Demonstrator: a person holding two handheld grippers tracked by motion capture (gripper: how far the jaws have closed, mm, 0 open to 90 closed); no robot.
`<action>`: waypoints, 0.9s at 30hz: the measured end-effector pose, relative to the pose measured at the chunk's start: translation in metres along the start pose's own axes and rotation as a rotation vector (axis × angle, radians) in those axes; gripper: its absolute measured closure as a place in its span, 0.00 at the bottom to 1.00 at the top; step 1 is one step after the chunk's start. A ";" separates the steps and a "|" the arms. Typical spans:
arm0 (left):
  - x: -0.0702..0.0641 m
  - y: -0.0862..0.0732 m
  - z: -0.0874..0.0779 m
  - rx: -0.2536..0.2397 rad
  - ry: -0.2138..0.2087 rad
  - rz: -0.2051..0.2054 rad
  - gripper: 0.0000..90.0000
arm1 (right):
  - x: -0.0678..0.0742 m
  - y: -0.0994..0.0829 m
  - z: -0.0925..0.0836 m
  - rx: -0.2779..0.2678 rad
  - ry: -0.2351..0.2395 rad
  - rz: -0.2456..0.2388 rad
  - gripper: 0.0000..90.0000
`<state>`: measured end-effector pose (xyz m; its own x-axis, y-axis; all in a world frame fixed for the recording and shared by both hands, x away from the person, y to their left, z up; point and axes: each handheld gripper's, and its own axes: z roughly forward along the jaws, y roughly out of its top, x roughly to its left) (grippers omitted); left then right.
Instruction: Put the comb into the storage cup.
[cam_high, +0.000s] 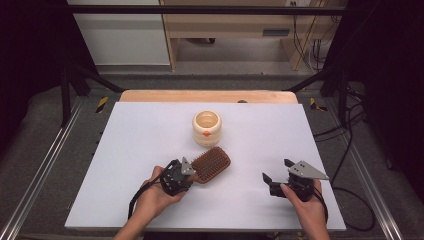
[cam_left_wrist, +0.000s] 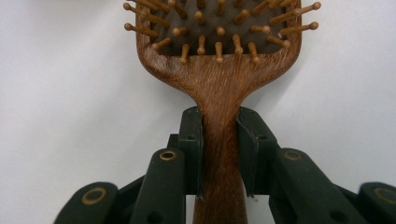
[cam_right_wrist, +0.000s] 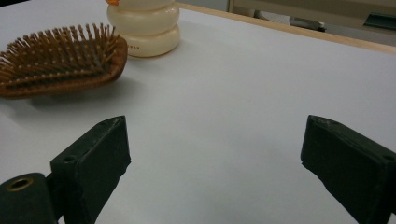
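We see small dark lettering on the cream jar (cam_right_wrist: 145, 28), too tiny to read. One wooden hairbrush (cam_high: 210, 164) lies bristles up near the middle of the white table (cam_high: 125, 150), with the one jar just behind it, close but apart. Our left gripper (cam_left_wrist: 219, 149) is clamped on the brush's handle, a jaw pressing each side. Our right gripper (cam_right_wrist: 215, 158) hangs with its jaws spread wide over bare table, nothing between them, well apart from the brush. Two grippers, one brush, one jar.
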<state>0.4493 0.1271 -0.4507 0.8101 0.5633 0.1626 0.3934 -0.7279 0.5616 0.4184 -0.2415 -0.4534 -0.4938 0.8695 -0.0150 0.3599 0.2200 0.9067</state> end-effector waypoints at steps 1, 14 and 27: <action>0.000 -0.002 0.000 -0.029 -0.008 -0.010 0.81 | 0.000 0.000 -0.001 -0.004 -0.008 -0.003 0.10; -0.001 -0.012 -0.012 -0.240 0.033 -0.073 0.81 | 0.010 0.011 -0.008 -0.104 0.012 0.028 0.09; -0.003 -0.017 -0.019 -0.363 0.071 -0.100 0.81 | 0.037 0.023 0.000 -0.148 0.097 0.046 0.09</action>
<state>0.4318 0.1452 -0.4458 0.7384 0.6595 0.1410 0.2791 -0.4892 0.8263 0.4089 -0.2045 -0.4333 -0.5566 0.8285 0.0618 0.2668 0.1077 0.9577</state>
